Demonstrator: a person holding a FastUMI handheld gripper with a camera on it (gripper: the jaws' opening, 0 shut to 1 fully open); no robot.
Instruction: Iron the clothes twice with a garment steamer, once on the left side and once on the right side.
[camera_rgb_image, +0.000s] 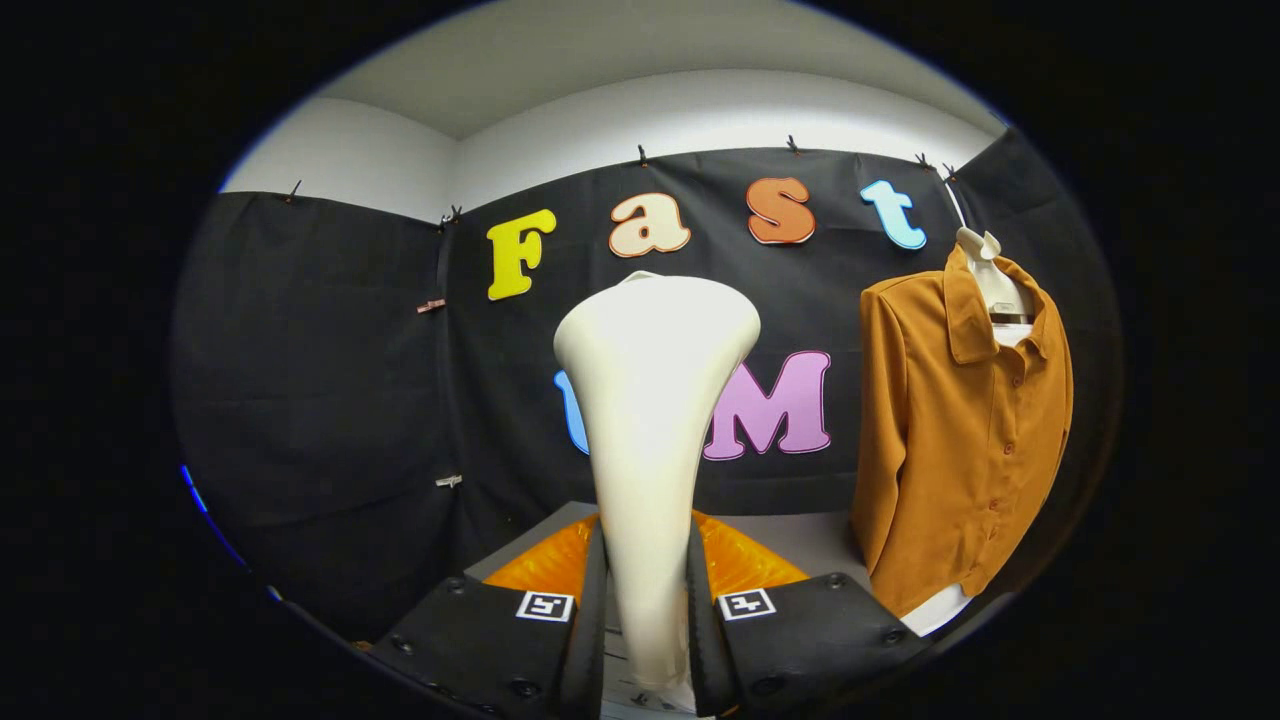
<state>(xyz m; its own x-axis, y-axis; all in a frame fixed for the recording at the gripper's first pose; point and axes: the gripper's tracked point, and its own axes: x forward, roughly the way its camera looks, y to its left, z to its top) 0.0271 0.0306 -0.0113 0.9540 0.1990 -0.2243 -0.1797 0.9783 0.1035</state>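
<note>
I see my tool (645, 625) closed on one white garment steamer (650, 420); both fingers press its handle from the two sides. The steamer stands upright between them, with its wide head on top. Beyond the fingers and to the right hangs one brown shirt (955, 440) on one white hanger (990, 275), well apart from the steamer. Its lower edge is near the pale worktop (810, 545).

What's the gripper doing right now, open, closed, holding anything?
Gripper: closed on the steamer, both fingers pressing its handle, head pointing up; the shirt hangs beyond to the right, untouched.
</note>
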